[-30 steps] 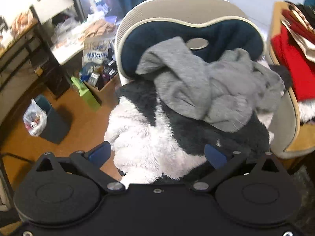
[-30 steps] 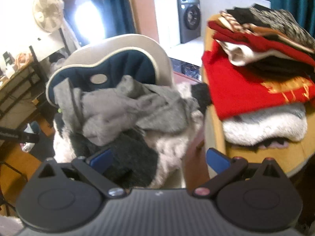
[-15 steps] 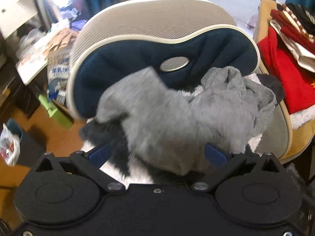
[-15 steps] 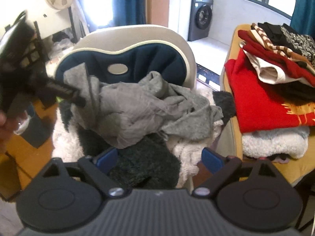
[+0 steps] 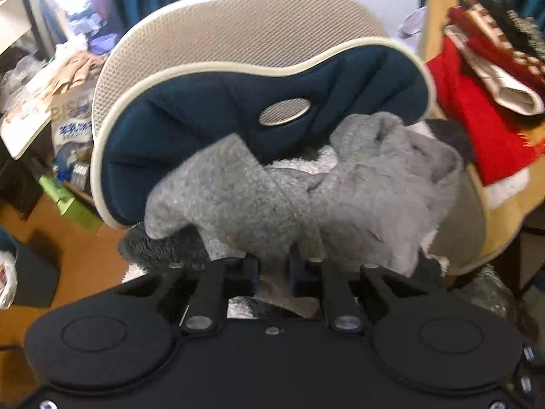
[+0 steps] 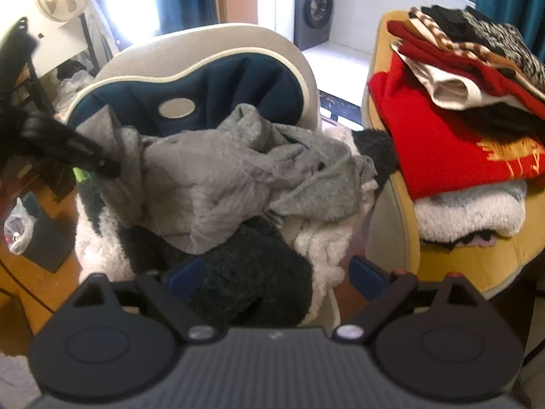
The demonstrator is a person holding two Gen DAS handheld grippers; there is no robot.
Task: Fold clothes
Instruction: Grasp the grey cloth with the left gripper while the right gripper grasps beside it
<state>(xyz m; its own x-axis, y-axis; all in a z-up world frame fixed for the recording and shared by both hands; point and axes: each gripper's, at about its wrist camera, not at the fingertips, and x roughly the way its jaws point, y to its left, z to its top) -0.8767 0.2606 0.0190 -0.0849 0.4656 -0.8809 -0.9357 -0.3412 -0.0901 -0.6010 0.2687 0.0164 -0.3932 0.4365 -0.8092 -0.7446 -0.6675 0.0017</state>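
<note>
- On the seat of the chair (image 5: 238, 37), against its navy back cushion (image 5: 190, 126), lies the unsorted heap: a black-and-white fleece (image 6: 259, 272) at the bottom and a grey garment (image 6: 238, 177) crumpled on top of it.
- To the right, on a yellow surface (image 6: 477, 266), sits a stack of clothes (image 6: 442, 136), red piece outermost; it is apart from the heap and plays no part here.
- Change noted: a second ago the left tool (image 5: 274, 272) stood wide open short of the heap; it has since come in over the seat, and its jaws are closing with a fold of the grey garment between them. The pads appear to press on the cloth.
- Judgement: the pick-up has begun; no lifting, spreading or folding is evident yet, so the task is at an early stage.
- The right tool (image 6: 272, 272) has also advanced toward the chair; its jaws stand wide apart over the fleece and hold nothing.
- Orientation of the grey garment: bunched, with its long axis running roughly left to right across the seat. One end rises against the cushion at the left; which end is collar or hem cannot be told.
</note>
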